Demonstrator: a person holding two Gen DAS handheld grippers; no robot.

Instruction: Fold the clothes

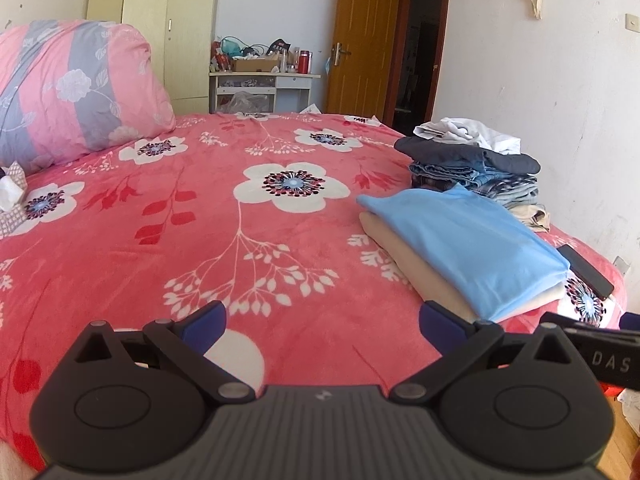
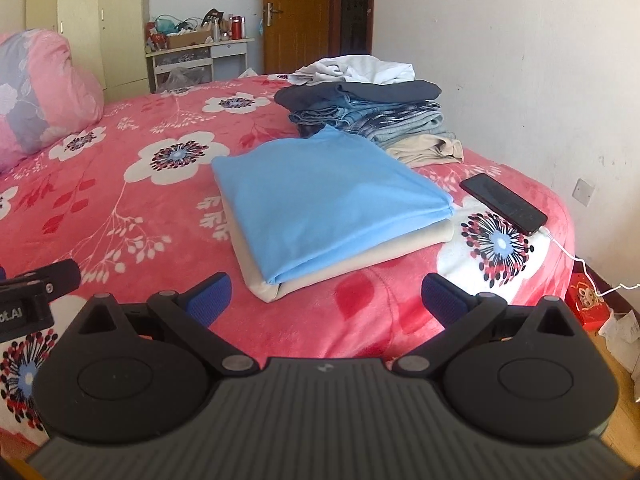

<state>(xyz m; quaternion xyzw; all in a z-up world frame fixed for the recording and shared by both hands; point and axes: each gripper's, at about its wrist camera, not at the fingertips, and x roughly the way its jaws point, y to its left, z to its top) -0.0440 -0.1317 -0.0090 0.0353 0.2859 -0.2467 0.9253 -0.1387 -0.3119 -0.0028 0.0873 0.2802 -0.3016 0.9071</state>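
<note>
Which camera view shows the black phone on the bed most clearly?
The right wrist view: the phone lies whole and unobstructed near the bed's edge, its white cable visible. In the left wrist view the phone sits at the distorted right margin, partly hidden by the blue folded garment.

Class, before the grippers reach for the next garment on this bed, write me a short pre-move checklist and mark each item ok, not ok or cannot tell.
1. Left gripper open and empty: ok.
2. Right gripper open and empty: ok.
3. Folded blue garment lying flat on the beige garment: ok.
4. Pile of clothes topped by a loose white garment ready to take: ok.
5. Phone and its cable lie clear of the folded stack: ok, but close beside it.
6. Bare bedspread free for spreading: ok.
</note>
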